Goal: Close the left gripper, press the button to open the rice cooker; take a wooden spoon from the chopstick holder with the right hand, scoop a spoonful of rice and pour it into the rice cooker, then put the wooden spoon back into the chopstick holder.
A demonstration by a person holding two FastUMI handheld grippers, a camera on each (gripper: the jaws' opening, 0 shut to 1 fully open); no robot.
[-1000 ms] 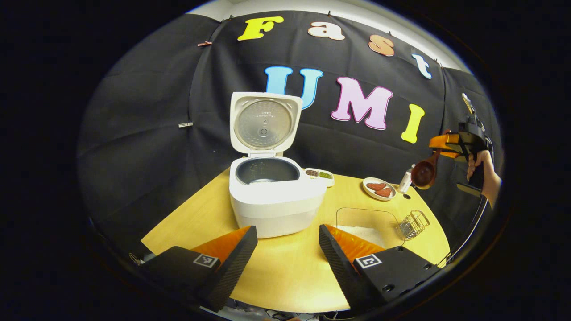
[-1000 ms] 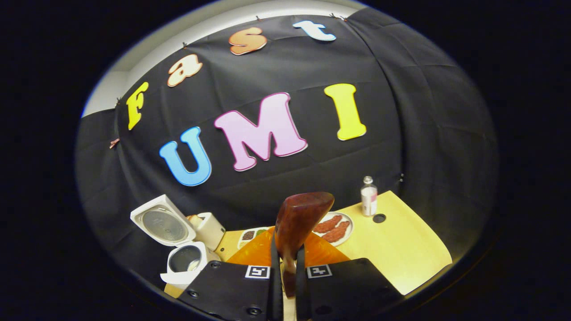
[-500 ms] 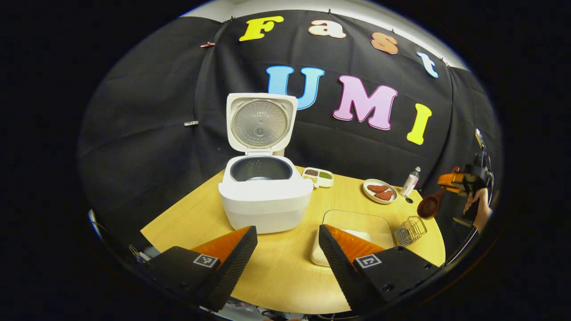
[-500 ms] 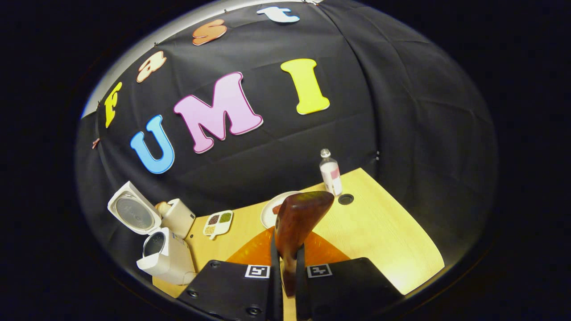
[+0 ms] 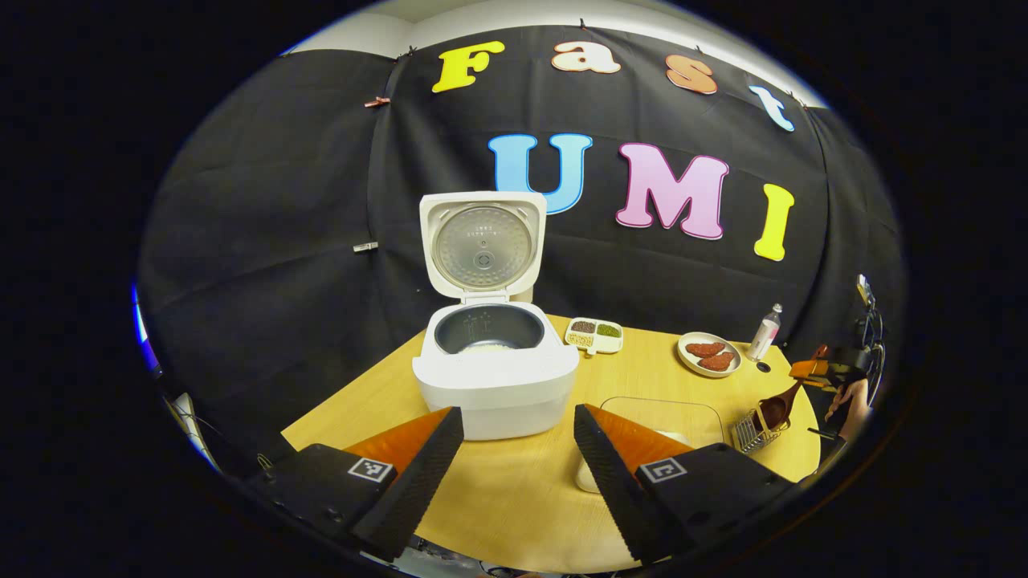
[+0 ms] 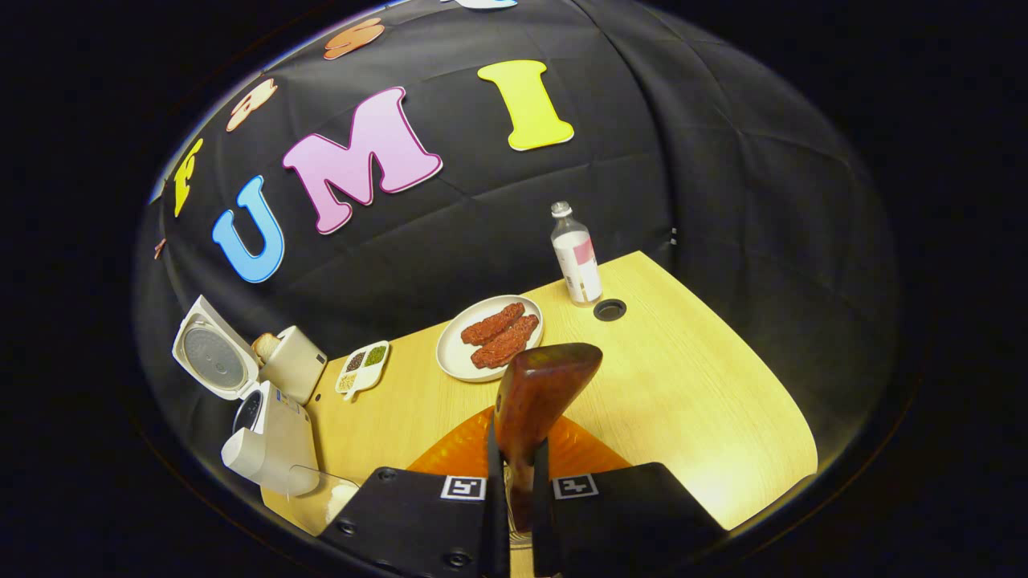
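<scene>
At the bottom centre of the right gripper view, my right gripper [image 6: 514, 482] was clamped on the handle of the dark reddish-brown wooden spoon [image 6: 536, 391], bowl rising above the fingers. At the right edge of the left gripper view, that spoon hung at the small wire chopstick holder [image 5: 748, 433]. The white rice cooker [image 5: 494, 377] stood mid-frame, lid up. My left gripper [image 5: 514, 457] gaped wide, empty, over the yellow wooden table [image 5: 514, 498].

We see our right gripper [image 6: 514, 514] clamped on a reddish-brown wooden spoon [image 6: 536, 393] above the pale wooden table [image 6: 691, 401], beyond it a white plate of red patties [image 6: 491, 337].
</scene>
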